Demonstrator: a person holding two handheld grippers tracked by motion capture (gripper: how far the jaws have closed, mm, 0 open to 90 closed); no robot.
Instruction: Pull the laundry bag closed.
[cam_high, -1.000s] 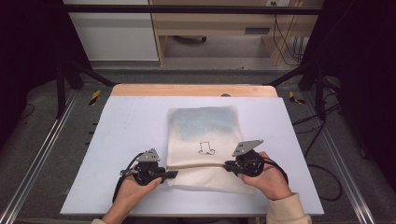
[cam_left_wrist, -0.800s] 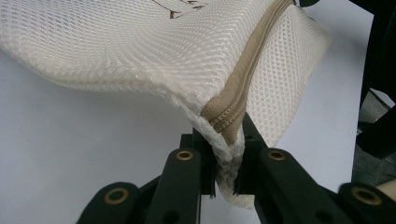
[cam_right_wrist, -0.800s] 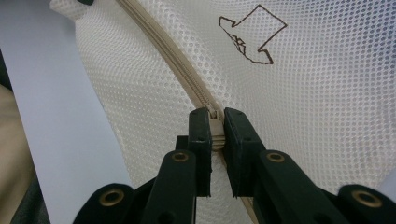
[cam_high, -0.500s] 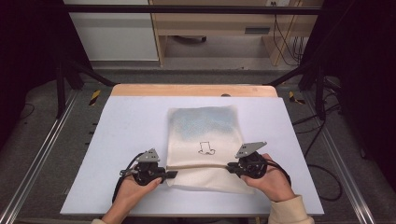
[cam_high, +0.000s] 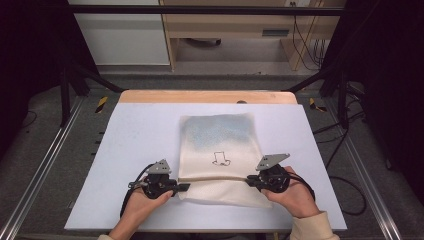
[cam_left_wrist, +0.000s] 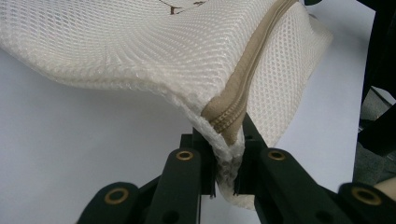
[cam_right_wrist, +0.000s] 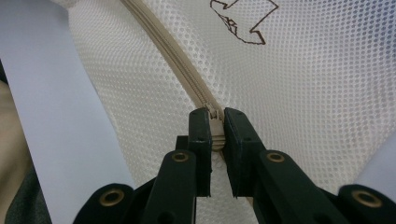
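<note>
Tabletop of pale grey-white board (cam_high: 140, 135) is seen from above, with a strip of bare wood along its far edge and dark floor and metal rails around it. A cream-white mesh laundry bag (cam_high: 220, 140) lies flat near the middle of the board, its far half tinted faintly blue by something inside and a small dark outline drawing printed near its centre. A beige zipper (cam_high: 212, 178) runs straight across the bag's near part, from one side edge to the other.

The left gripper (cam_high: 175, 187) is held at the bag's left edge and the right gripper (cam_high: 251, 181) at its right edge, each at one end of the zipper, so the bag is stretched between them. In the left gripper view, the black jaws are seen clamped tight on the mesh corner where the zipper tape (cam_left_wrist: 233, 107) ends, and that corner is lifted slightly off the board. In the right gripper view, the jaws are pressed together on the zipper's end (cam_right_wrist: 212, 122), apparently on its slider, though this cannot be told for certain.

The zipper appears fully closed along its whole length. Both grips are judged to be made already; the sliding of the zipper, if opening is intended, is judged not yet begun.
</note>
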